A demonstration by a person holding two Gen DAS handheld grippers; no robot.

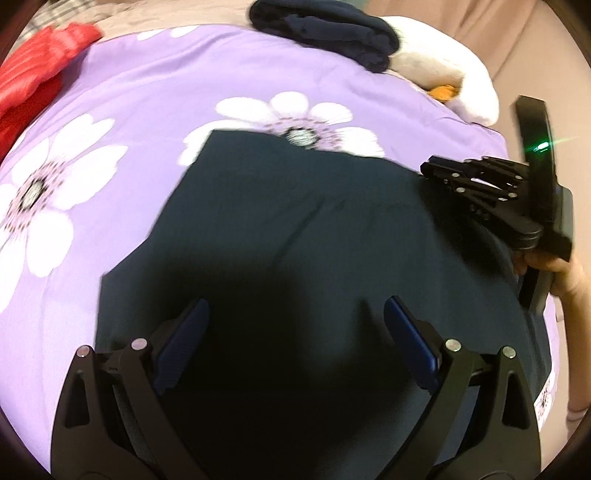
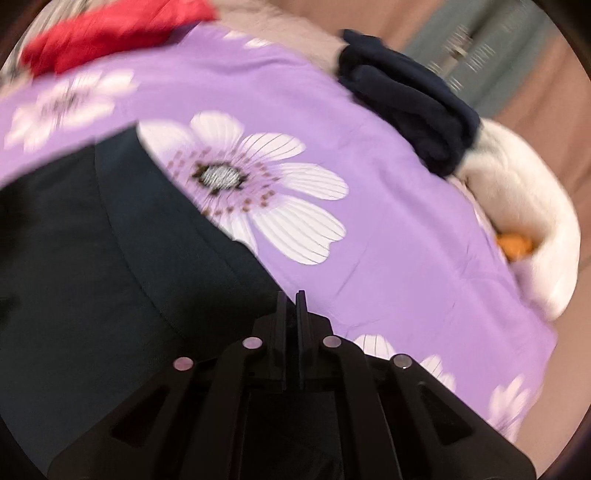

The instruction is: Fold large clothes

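Observation:
A large dark teal garment (image 1: 295, 229) lies spread flat on a purple bedspread with white flowers (image 1: 147, 110). My left gripper (image 1: 295, 310) hovers over the garment's near part, its blue-padded jaws wide open and holding nothing. My right gripper (image 1: 430, 170) reaches in from the right, a hand (image 1: 569, 277) on its handle, with its tips at the garment's far right edge. In the right wrist view the right gripper (image 2: 293, 295) has its jaws nearly together at the edge of the garment (image 2: 92, 240). I cannot tell whether cloth is pinched there.
A red garment (image 1: 37, 74) lies at the bed's far left. A folded navy pile (image 1: 325, 29) sits at the far edge beside a white plush thing with an orange part (image 1: 443, 70). A white label (image 1: 545, 398) shows at the garment's near right corner.

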